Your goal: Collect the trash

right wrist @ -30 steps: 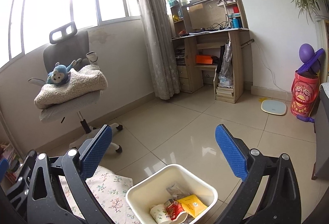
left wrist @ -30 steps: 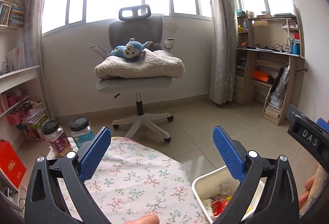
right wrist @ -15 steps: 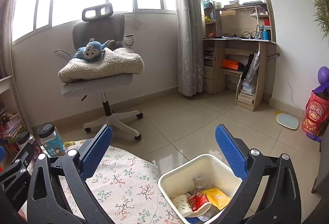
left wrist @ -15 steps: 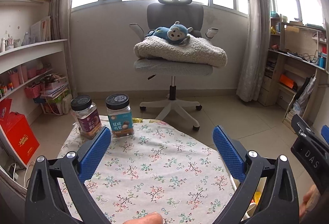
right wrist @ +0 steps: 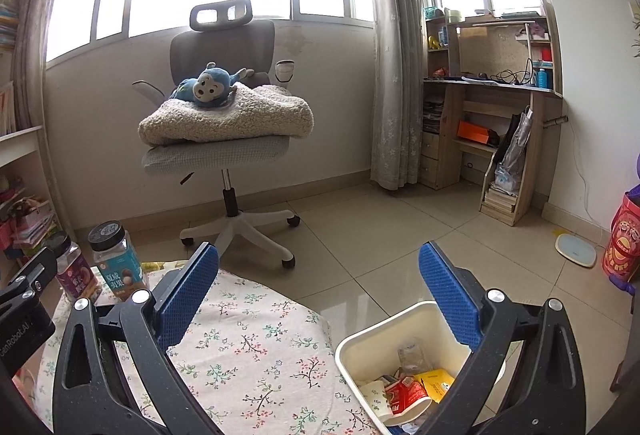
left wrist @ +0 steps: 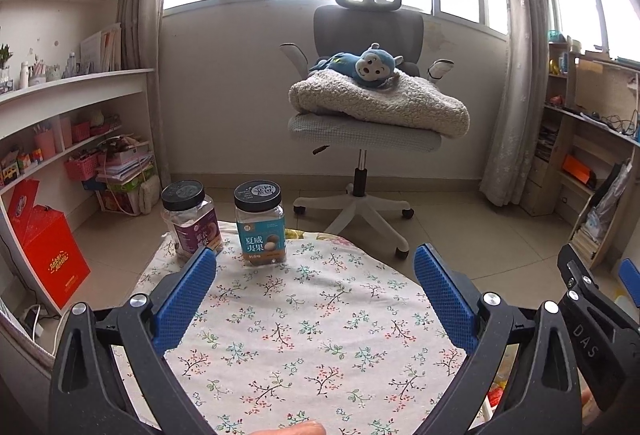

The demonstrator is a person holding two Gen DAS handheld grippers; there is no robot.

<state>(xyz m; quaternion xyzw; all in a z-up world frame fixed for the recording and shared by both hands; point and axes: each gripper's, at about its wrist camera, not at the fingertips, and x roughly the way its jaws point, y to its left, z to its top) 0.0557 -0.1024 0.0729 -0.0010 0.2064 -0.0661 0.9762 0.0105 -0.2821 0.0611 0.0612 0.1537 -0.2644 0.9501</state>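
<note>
Two jars [left wrist: 228,225], one bin [right wrist: 360,345], both hand-held grippers [left wrist: 314,299] agape.

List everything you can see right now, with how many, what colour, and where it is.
jars: two, clear with black lids, far edge of the table
table: one, white floral cloth, in front of the grippers
bin: one, cream, on the floor right of the table
trash: several pieces, red, yellow, white, inside the bin
office chair: one, grey, by the window
blanket: one, cream, on the chair seat
plush monkey: one, blue, on the blanket
left gripper: black, blue pads, open, empty
right gripper: black, blue pads, open, empty
</note>
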